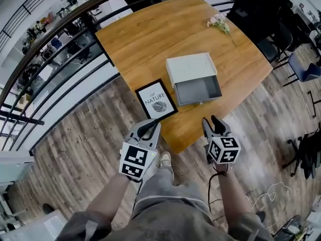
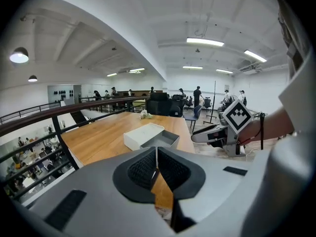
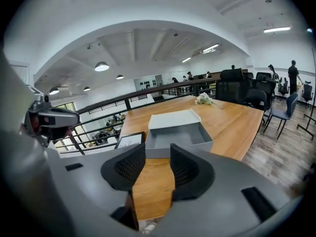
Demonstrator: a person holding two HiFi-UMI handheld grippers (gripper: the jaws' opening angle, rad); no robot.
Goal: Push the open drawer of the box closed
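A white box (image 1: 190, 67) sits in the middle of the wooden table (image 1: 150, 39), with its grey drawer (image 1: 198, 90) pulled out toward me and empty. Both grippers hover off the table's near edge, short of the drawer. My left gripper (image 1: 149, 127) is shut with nothing between its pads, and it points at the table corner. My right gripper (image 1: 211, 123) is open and empty, a little to the right of the drawer's front. In the right gripper view the drawer (image 3: 177, 135) lies straight ahead beyond the spread jaws. The left gripper view shows the box (image 2: 143, 135) further off.
A black-framed print (image 1: 156, 101) lies on the table just left of the drawer. A sprig of flowers (image 1: 219, 23) rests at the far right corner. A black railing (image 1: 60, 74) runs along the left, and office chairs (image 1: 261, 9) stand beyond the table.
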